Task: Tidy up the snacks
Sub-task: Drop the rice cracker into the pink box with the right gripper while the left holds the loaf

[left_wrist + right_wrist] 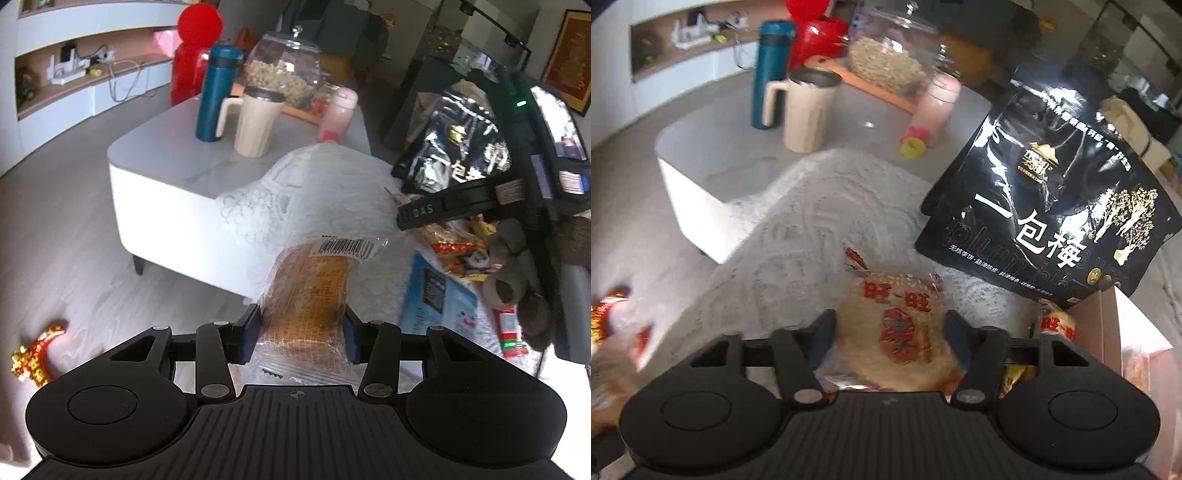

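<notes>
Left wrist view: the left tool (301, 334) pinches a wrapped bread cake (308, 291) between its two blue pads, the clear wrapper bulging out past them and the barcode end pointing away over the lace cloth (325, 192). The cake hangs above the near edge of that cloth, so it is carried and not yet put down. Right of the cloth lies a loose heap: a red and yellow snack packet (458, 251), a blue box (436, 291) and a red tube (511, 332), with a black plum bag (461, 147) propped behind them. The right tool is seen here only as a black bar crossing in front of that bag.

In the right wrist view the right tool (891, 341) is closed on a round rice cracker pack (897, 332), held just above the same lace cloth (820, 214). The black plum bag (1052, 206) stands to the right of the cloth, its lower corner near a pink box (1123, 332), and a second cracker pack (1058, 323) peeks out beside that box. Beyond the cloth, on the bench (713, 140), stand a teal bottle (772, 74), a beige mug (807, 110), a pink bottle (938, 107) and a glass jar (897, 59).

I judge the sorting to be partway: two snacks are in hand, none visibly placed in the pink box from here, and several packets are still scattered right of the cloth.
</notes>
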`<state>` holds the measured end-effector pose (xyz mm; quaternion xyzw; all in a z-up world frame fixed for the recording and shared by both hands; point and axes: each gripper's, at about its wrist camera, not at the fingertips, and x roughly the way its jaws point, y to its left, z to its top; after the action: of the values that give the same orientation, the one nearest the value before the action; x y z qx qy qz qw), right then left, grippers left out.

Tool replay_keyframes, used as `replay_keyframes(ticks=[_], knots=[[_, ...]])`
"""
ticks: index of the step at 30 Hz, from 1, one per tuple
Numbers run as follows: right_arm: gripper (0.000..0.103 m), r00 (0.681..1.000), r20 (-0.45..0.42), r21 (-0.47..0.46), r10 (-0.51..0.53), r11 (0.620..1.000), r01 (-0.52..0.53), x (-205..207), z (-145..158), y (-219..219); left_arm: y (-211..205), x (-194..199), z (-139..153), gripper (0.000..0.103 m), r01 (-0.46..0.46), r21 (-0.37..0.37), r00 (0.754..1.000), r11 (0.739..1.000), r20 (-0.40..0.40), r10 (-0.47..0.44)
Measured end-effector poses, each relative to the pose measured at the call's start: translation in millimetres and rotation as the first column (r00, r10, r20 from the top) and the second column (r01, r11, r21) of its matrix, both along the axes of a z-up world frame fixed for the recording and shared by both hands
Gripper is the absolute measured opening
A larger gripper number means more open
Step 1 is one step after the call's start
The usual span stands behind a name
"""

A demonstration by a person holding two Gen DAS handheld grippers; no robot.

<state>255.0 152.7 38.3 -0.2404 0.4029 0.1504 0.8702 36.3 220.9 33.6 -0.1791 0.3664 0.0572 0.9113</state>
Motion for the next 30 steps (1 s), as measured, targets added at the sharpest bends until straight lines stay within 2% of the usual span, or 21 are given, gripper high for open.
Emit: replay_keyframes(ticks=[1,2,3,6,10,12,15,19,21,25,30], knots=[[0.041,1.000,0.000,0.015,0.025,1.000,-0.025,-5,5,-2,-2,1,2,0.050,0.006,-0.001,1.000,1.000,0.003,-0.006],[0.038,0.999,0.002,0.027,0.054,0.998,-0.054,-12,11,-5,-5,0,4,0.050,0.012,-0.004,1.000,1.000,0.008,-0.012],[0.031,0.996,0.004,0.038,0.085,0.996,-0.085,-20,18,-8,-8,-1,7,0.050,0.017,-0.007,1.000,1.000,0.012,-0.017],[0.024,0.987,0.002,0.085,0.160,0.984,-0.159,-42,37,-21,-19,-2,13,0.050,0.035,-0.003,0.999,0.999,0.024,-0.035],[0.020,0.982,0.001,0.127,0.187,0.974,-0.186,-59,53,-45,-38,-2,17,0.050,0.077,-0.012,0.997,0.997,0.032,-0.076],[0.021,0.983,-0.024,0.154,0.182,0.972,-0.176,-63,57,-59,-48,-2,17,0.050,0.100,-0.014,0.995,0.995,0.030,-0.100],[0.022,0.971,-0.106,0.206,0.215,0.960,-0.191,-67,57,-77,-64,-1,14,0.050,0.131,0.000,0.991,0.991,0.018,-0.131],[0.045,0.978,-0.092,0.213,0.187,0.963,-0.164,-72,58,-90,-75,-2,12,0.050,0.135,0.035,0.991,0.990,0.012,-0.135],[0.046,0.981,-0.097,0.227,0.167,0.963,-0.142,-69,55,-94,-75,-3,12,0.050,0.129,0.044,0.992,0.991,0.012,-0.129],[0.046,0.966,-0.174,0.342,0.194,0.931,-0.125,-63,51,-102,-69,-4,9,0.050,0.110,0.057,0.994,0.992,-0.002,-0.110],[0.046,0.977,-0.149,0.308,0.152,0.946,-0.100,-59,44,-96,-67,-4,8,0.050,0.109,0.056,0.994,0.992,-0.002,-0.109]])
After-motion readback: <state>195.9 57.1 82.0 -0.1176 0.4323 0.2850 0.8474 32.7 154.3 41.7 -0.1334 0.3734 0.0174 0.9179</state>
